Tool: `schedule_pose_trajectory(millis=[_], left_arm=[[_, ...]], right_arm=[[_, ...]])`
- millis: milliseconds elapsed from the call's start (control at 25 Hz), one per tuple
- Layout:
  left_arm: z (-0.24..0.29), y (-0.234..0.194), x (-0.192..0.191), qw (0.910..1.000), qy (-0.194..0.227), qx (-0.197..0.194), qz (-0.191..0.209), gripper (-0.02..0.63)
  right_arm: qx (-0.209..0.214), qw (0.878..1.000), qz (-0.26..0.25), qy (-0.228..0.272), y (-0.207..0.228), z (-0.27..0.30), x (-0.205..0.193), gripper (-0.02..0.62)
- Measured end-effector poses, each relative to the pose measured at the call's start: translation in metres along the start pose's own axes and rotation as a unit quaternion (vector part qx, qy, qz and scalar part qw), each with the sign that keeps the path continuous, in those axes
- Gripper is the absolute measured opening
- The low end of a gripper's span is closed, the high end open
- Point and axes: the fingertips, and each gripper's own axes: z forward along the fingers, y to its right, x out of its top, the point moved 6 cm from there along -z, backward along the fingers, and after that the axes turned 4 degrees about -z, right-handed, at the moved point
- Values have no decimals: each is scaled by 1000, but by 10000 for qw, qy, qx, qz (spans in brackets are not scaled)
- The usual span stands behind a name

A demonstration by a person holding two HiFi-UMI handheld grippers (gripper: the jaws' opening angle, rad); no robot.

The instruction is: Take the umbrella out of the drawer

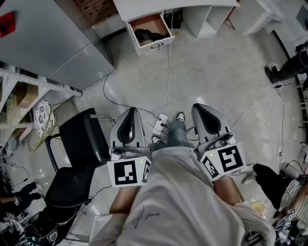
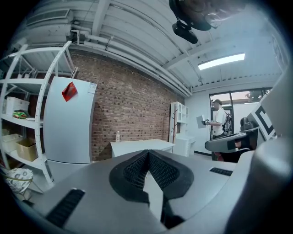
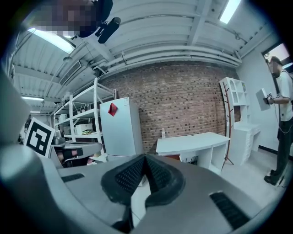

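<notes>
An open wooden drawer [image 1: 157, 45] juts from under the white desk [image 1: 163, 6] at the far end of the floor, and a dark folded umbrella [image 1: 147, 35] lies inside it. My left gripper [image 1: 130, 110] and right gripper [image 1: 199, 106] are held close to the person's body, side by side, well short of the drawer and pointing toward it. Both are shut with nothing between the pads. In the left gripper view the left gripper [image 2: 147, 151] faces the desk [image 2: 142, 146]. From the right gripper view, the right gripper [image 3: 145, 156] looks at the same desk [image 3: 194, 141].
A black office chair [image 1: 77, 163] stands at the left, beside a pale fridge [image 1: 53, 38] and a white shelf rack [image 1: 21, 91]. A power strip [image 1: 160, 123] and cables lie on the floor ahead. Another person [image 1: 288, 67] stands at the right.
</notes>
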Motion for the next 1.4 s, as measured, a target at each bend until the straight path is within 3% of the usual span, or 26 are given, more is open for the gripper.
schedule_pose_trajectory(millis=[680, 1400], left_arm=[[20, -7, 3, 9999, -63, -56, -130, 17], [188, 23, 32, 9986, -179, 457, -202, 17]], right_arm=[[91, 9999, -71, 20, 8, 20, 14, 14], [938, 9953, -155, -172, 136, 142, 43, 14]])
